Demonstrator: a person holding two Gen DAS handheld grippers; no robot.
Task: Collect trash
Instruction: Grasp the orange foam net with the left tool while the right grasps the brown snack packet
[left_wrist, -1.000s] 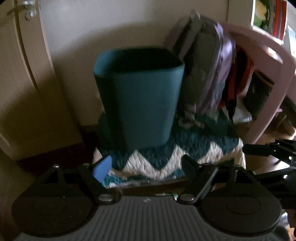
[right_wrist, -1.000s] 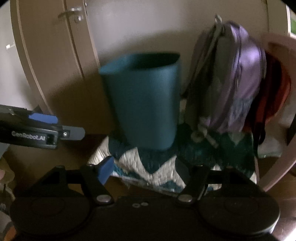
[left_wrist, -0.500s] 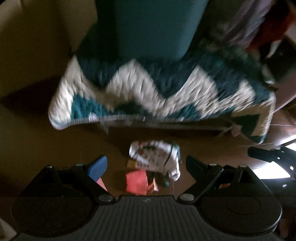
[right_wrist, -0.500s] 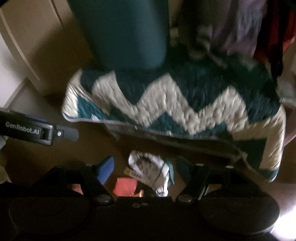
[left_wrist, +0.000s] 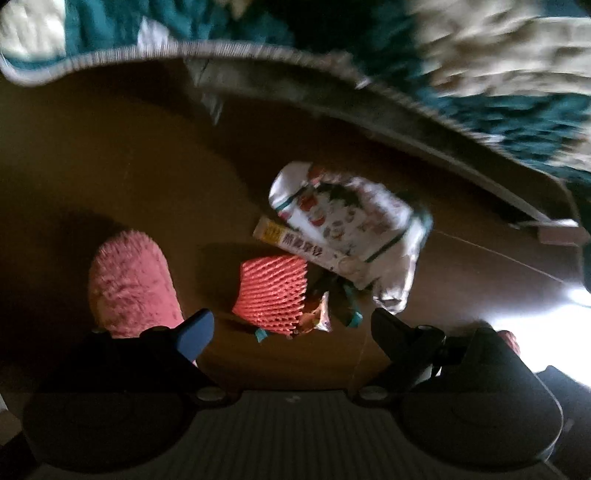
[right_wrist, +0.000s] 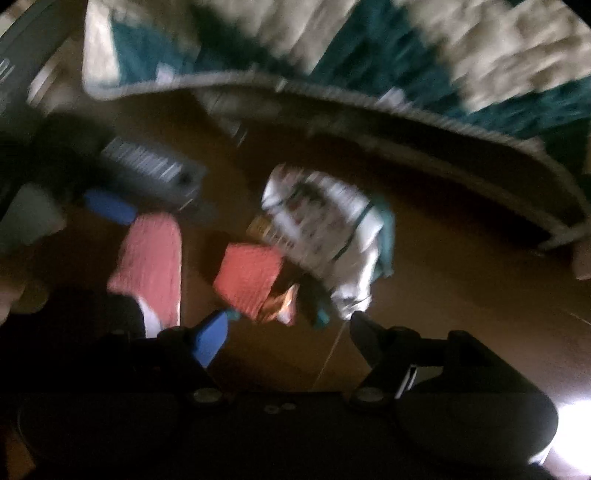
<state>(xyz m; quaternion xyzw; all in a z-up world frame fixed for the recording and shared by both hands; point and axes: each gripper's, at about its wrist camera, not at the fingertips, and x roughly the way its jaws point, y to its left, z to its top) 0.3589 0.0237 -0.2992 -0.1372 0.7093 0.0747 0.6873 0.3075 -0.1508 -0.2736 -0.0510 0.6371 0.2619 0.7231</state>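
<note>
Brown floor (left_wrist: 129, 155): trash pile (left_wrist: 317, 258) uncollected at twelve o'clock of left gripper (left_wrist: 291, 325) and right gripper (right_wrist: 284, 332), jaws spread, empty.

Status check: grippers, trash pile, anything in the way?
Left gripper and right gripper open, empty. Trash pile on floor, untouched: red foam net, printed wrapper. Pink slipper beside it.

Both my views are dim and warm-toned. Hard white glare burns on the floor (left_wrist: 554, 332) at about four o'clock. Motion blur smears the quilt (left_wrist: 480, 74) at twelve, worse in my right view. Fisheye bending curves the edges, and my claws sit in deep shadow.
</note>
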